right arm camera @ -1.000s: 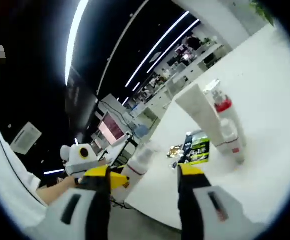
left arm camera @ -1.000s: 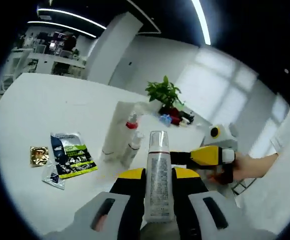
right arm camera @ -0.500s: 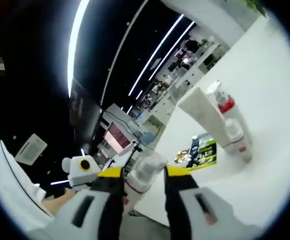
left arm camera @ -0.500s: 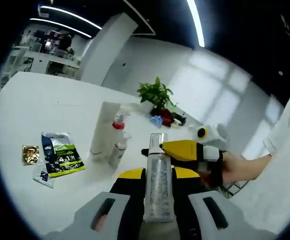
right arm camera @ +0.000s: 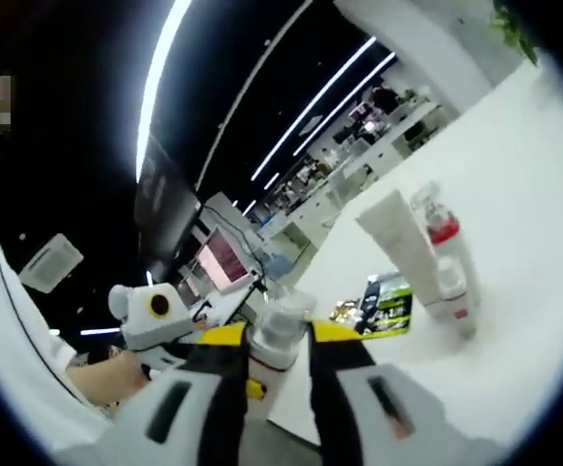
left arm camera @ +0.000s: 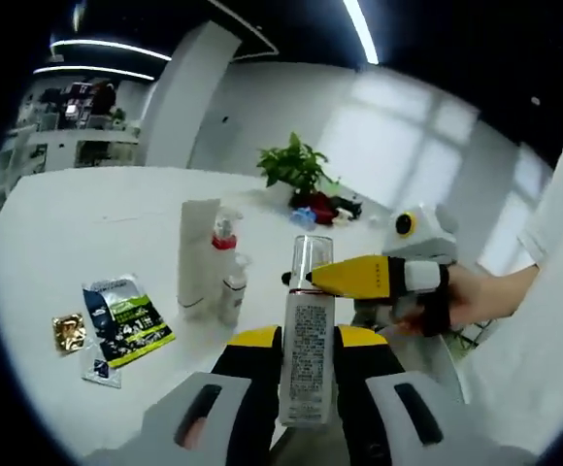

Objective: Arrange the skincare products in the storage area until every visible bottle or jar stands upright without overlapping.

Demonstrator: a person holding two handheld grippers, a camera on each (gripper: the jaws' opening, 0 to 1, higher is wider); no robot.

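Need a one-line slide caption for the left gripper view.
Left gripper holds a silver bottle upright while the right gripper closes on its cap.

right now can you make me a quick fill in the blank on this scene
1. The left gripper holds a ____ bottle between its fingers.
2. The right gripper closes on that bottle's clear ____.
3. The spray bottle standing on the table has a ____ collar.
4. A green ____ stands at the table's far edge.

Missing words: silver; cap; red; plant

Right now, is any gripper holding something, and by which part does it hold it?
Both hold the same bottle. The left gripper clamps its lower body; the right gripper is closed on its upper end, just below the clear cap.
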